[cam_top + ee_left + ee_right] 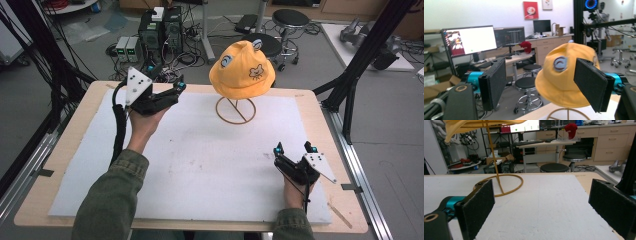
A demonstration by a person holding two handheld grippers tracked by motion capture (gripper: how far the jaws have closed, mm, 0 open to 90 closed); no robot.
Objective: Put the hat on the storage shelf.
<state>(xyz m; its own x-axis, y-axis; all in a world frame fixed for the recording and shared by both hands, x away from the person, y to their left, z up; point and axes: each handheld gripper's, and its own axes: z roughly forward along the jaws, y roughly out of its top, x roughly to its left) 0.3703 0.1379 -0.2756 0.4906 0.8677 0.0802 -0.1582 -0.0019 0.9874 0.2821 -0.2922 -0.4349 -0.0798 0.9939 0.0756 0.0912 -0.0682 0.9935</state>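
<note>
A yellow bucket hat [241,70] with a bear patch sits on a gold wire stand [235,111] at the back centre of the white board. My left gripper [166,77] is raised to the hat's left, open and apart from it. In the left gripper view the hat [564,82] stands ahead between the wide-open pads [495,82], nothing held. My right gripper [294,148] rests low near the board's front right, open and empty. In the right gripper view the stand's ring [499,185] and the hat's brim [479,125] lie ahead to the left of that gripper [544,202].
A white foam board [200,165] covers the wooden table [320,120]. Black frame posts [360,60] rise at the table's right, and cables hang at the left. Stools [290,20] and computer cases [160,30] stand on the floor behind.
</note>
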